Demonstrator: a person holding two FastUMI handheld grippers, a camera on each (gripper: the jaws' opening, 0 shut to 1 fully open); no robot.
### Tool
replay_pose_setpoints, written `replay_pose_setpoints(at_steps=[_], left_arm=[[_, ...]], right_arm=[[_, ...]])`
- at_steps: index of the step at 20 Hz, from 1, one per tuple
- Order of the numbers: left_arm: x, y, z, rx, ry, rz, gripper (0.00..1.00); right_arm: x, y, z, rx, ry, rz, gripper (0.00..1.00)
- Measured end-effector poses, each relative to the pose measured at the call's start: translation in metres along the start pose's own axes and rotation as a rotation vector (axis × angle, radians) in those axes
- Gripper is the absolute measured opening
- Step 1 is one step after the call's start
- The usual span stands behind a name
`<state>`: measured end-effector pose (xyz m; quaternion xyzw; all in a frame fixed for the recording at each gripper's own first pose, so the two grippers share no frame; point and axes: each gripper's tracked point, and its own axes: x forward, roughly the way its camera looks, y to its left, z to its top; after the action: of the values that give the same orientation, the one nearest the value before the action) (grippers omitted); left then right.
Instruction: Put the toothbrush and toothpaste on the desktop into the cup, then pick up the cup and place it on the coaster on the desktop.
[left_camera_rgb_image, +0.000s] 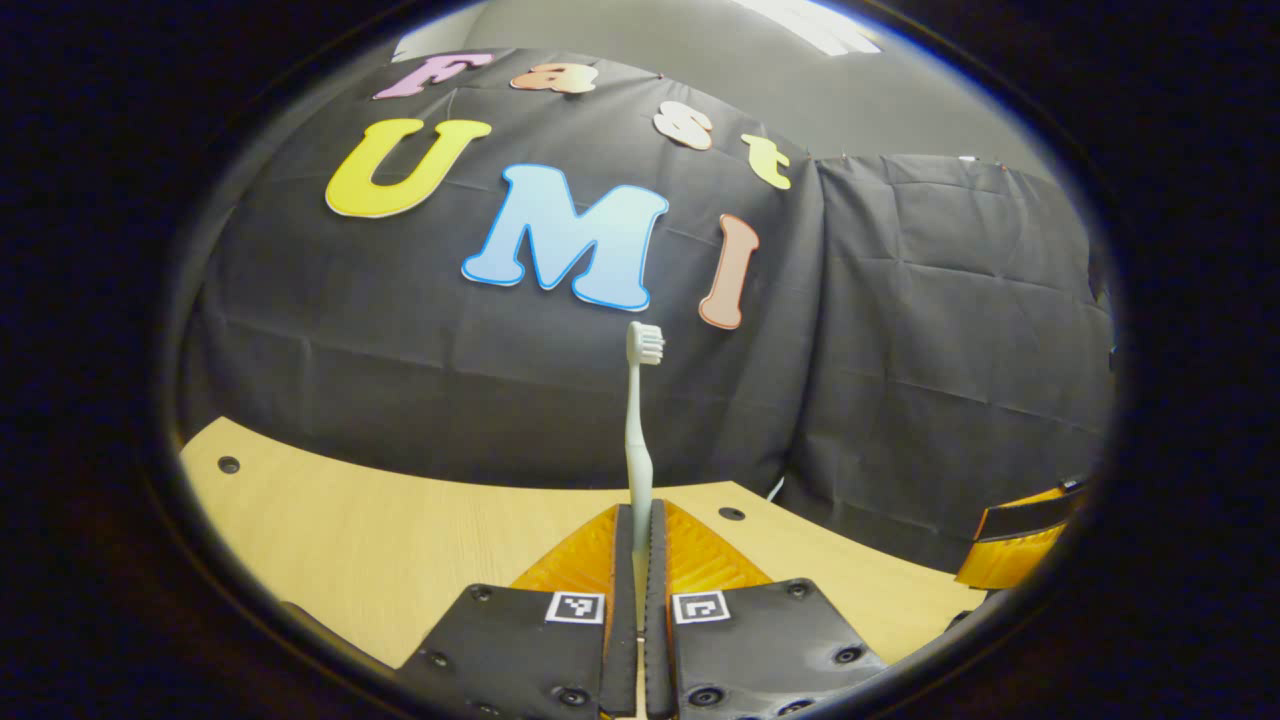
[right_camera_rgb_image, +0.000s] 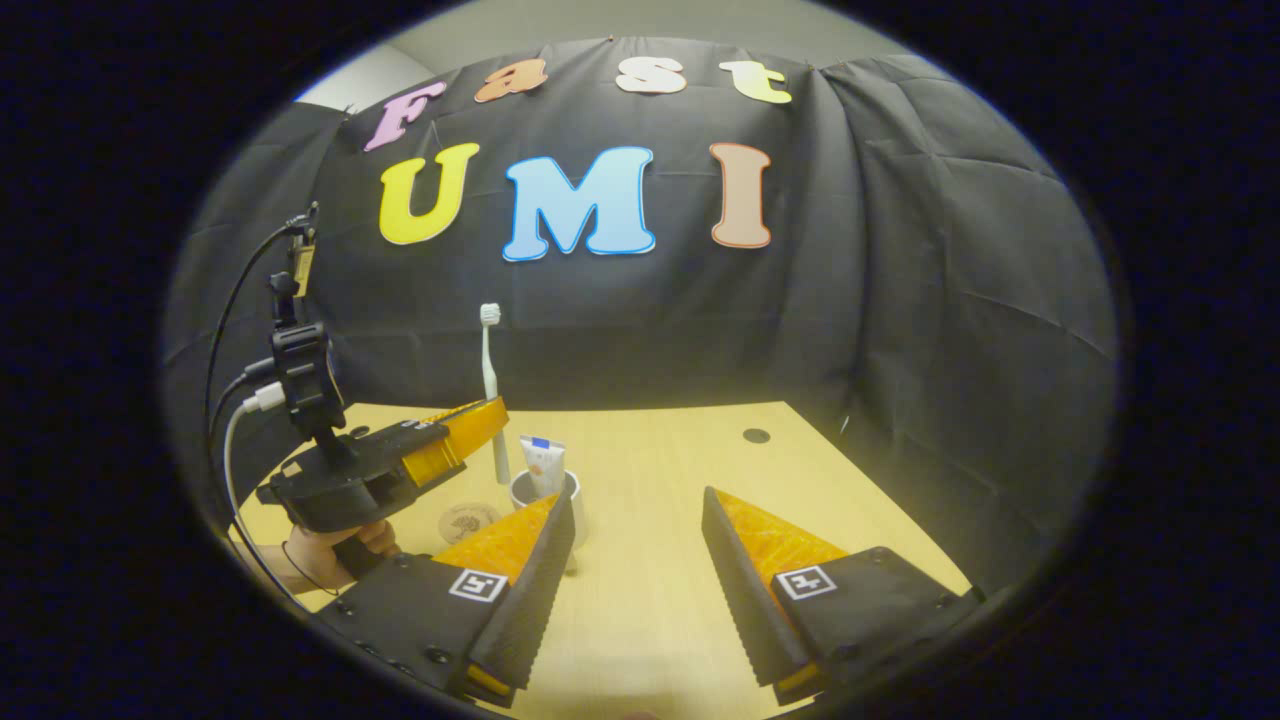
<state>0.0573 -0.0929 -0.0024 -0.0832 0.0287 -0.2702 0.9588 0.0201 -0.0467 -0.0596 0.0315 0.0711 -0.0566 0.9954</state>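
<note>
White toothbrush (right_camera_rgb_image: 489, 385) stood upright, pinched in the left gripper (left_camera_rgb_image: 640, 530) near the cup (right_camera_rgb_image: 548, 497) holding the toothpaste (right_camera_rgb_image: 543, 465); right gripper (right_camera_rgb_image: 638, 545) gaped empty; a misjudged descent risked toppling the cup.

toothpaste (right_camera_rgb_image: 543, 466) in cup (right_camera_rgb_image: 575, 505), coaster (right_camera_rgb_image: 466, 521) left of cup, on desktop (right_camera_rgb_image: 660, 480)

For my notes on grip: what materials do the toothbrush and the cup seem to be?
Toothbrush: probably plastic, pale smooth handle with a slight sheen and a white bristle head. Cup: white and smooth, ceramic or plastic; too small to tell which.
</note>
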Motion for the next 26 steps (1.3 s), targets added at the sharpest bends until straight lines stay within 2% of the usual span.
replay_pose_setpoints(at_steps=[11, 17, 19, 20, 21, 23, 26], left_arm=[[0.015, 0.005, -0.053, 0.017, 0.036, -0.019, 0.11], [0.009, 0.009, -0.058, 0.042, 0.039, -0.016, 0.14], [0.007, 0.012, -0.061, 0.044, 0.052, -0.002, 0.20], [0.006, 0.012, -0.063, 0.043, 0.058, -0.005, 0.20], [0.003, 0.015, -0.063, 0.048, 0.064, 0.009, 0.31], [0.000, 0.015, -0.065, 0.059, 0.087, 0.007, 0.34], [-0.008, 0.011, -0.060, 0.079, 0.098, 0.020, 0.59]], right_arm=[[-0.003, 0.000, -0.004, 0.000, 0.040, -0.009, 0.83], [0.000, 0.004, -0.010, 0.028, 0.065, 0.001, 0.83], [-0.001, 0.005, -0.012, 0.036, 0.071, 0.008, 0.83], [-0.001, 0.005, -0.012, 0.033, 0.072, 0.008, 0.83], [-0.001, 0.005, -0.012, 0.029, 0.074, 0.010, 0.83], [-0.002, 0.006, -0.011, 0.031, 0.073, 0.017, 0.83], [-0.003, 0.009, -0.010, 0.042, 0.069, 0.033, 0.83]])
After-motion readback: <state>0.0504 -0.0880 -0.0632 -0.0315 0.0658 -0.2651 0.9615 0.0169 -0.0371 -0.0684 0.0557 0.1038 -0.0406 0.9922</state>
